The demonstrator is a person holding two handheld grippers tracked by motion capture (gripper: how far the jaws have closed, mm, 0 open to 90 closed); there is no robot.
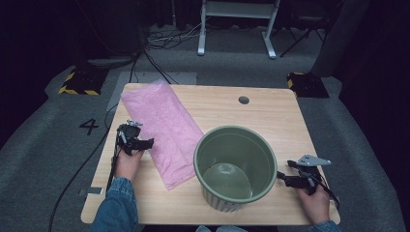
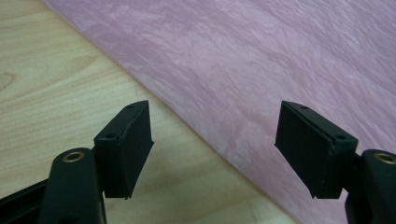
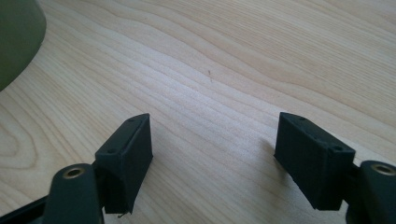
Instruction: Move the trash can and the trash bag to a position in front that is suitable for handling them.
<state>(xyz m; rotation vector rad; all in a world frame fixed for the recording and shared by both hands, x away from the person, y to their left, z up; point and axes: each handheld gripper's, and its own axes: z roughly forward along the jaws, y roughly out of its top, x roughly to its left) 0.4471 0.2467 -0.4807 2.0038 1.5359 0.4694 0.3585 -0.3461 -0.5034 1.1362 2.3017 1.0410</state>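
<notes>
A light wooden bench [image 1: 270,116] stood on grey carpet [image 1: 58,159], with a small round grommet hole [image 1: 243,100] near its far edge. On the floor to the left a black numeral 4 [image 1: 89,126] was marked. Two black blocks edged with yellow and black stripes [image 1: 79,81] [image 1: 306,83] sat beyond the far corners. Farther back stood a white metal frame [image 1: 237,24] and loose cables [image 1: 169,36] lay tangled beside it.
</notes>
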